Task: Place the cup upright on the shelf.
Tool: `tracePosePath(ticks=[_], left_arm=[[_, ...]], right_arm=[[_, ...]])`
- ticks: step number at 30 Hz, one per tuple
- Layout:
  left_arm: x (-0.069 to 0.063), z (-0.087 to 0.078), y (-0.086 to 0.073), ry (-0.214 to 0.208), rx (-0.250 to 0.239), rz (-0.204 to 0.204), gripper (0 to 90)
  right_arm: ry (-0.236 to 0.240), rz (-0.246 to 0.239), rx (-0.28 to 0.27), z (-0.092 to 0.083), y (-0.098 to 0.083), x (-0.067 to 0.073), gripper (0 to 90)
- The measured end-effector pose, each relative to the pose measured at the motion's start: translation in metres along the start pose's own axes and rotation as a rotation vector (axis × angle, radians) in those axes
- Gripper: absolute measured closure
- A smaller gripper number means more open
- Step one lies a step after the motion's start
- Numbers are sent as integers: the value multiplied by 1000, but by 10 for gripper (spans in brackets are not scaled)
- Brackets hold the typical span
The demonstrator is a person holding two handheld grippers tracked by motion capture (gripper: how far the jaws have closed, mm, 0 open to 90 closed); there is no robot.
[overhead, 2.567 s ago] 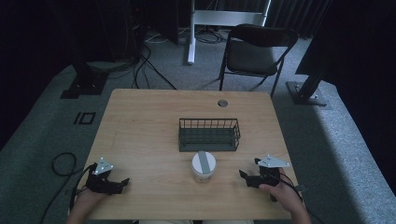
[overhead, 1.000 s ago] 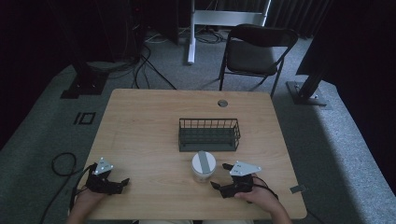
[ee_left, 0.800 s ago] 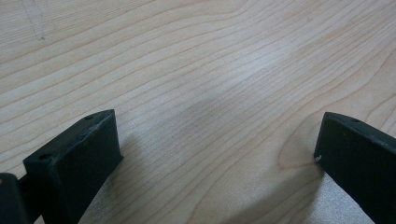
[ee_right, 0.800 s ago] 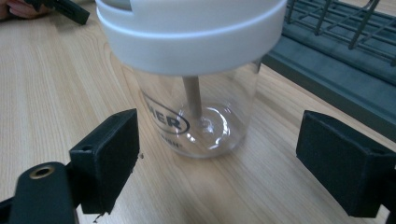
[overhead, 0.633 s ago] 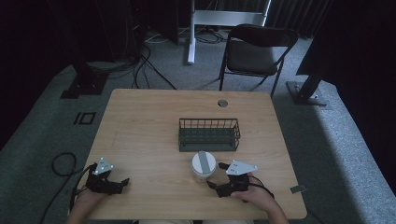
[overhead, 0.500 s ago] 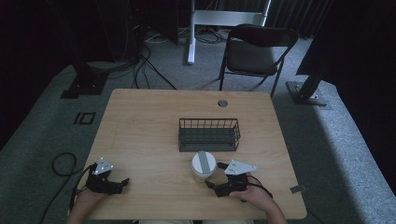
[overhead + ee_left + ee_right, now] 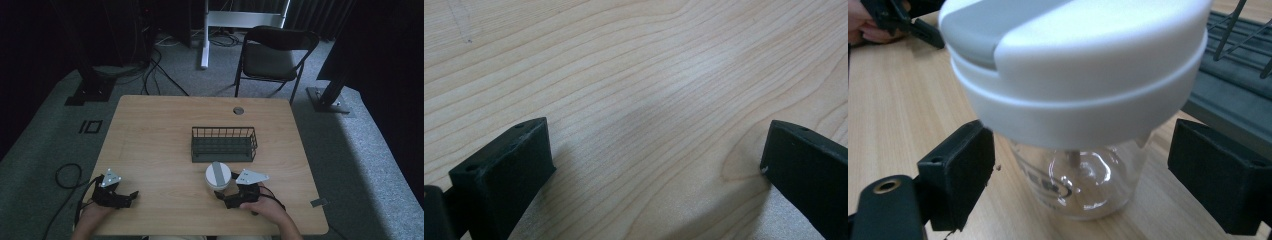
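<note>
Jar [image 7: 1075,105] stands between the right tool's [image 7: 1080,170] spread jaws.

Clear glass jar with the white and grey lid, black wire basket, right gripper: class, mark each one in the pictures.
Clear glass jar with the white and grey lid [image 7: 1083,185]: right gripper view, on its glass wall.
Black wire basket [image 7: 224,132]: high view, on its far rim.
Right gripper [image 7: 223,196]: high view, between its fingertips.
</note>
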State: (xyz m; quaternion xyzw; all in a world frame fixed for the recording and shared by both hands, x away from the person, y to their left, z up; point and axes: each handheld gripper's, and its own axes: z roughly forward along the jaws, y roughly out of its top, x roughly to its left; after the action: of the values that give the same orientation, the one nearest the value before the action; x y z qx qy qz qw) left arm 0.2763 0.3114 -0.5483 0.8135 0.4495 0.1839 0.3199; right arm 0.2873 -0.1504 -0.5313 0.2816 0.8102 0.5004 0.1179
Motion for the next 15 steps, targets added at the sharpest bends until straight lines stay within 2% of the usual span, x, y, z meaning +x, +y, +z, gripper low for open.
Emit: tracePosePath(ticks=[1,2,4,8,15], left_arm=[[0,0,0,0,0,0,5],[0,0,0,0,0,0,5],[0,0,0,0,0,1,5],[0,0,0,0,0,0,5],[0,0,0,0,0,0,5]], right_arm=[[0,0,0,0,0,0,113],[-16,-25,6,3,0,2,113],[4,-10,-7,5,1,2,113],[13,-14,-11,9,2,5,113],[5,-14,-19,15,3,5,113]])
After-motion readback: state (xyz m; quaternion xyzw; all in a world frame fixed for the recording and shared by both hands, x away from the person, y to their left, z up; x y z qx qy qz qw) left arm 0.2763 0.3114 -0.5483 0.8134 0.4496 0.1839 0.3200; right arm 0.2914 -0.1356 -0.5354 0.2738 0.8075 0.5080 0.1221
